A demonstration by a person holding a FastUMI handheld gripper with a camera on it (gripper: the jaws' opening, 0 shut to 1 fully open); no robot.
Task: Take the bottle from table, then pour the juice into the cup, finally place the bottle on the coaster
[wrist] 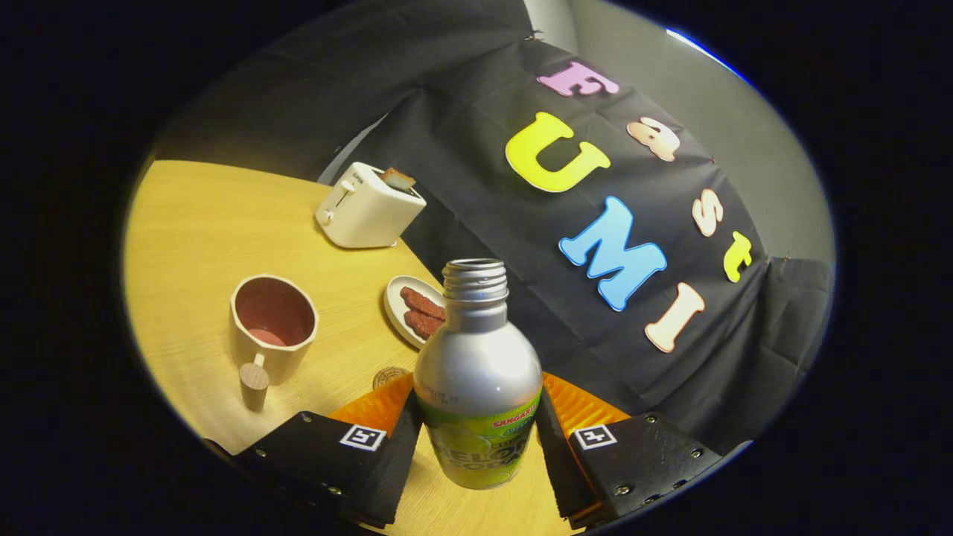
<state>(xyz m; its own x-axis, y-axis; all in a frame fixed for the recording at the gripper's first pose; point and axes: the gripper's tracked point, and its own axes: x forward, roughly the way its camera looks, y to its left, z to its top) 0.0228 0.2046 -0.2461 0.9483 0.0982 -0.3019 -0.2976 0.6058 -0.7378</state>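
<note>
Bottle (478, 372) clamped between gripper (476, 439) fingers, over table (186, 223). Cup (273, 324) left of bottle; plate (406, 309) with sausages (423, 313) just behind; coaster (389, 377) between them; toaster (368, 208) farther back.

Bottle (478, 372): brushed metal, glossy printed label. Table (193, 238): matt wood grain. Cup (272, 326): apparently matt ceramic, wooden handle. Toaster (366, 208), upper left: smooth plastic.
</note>
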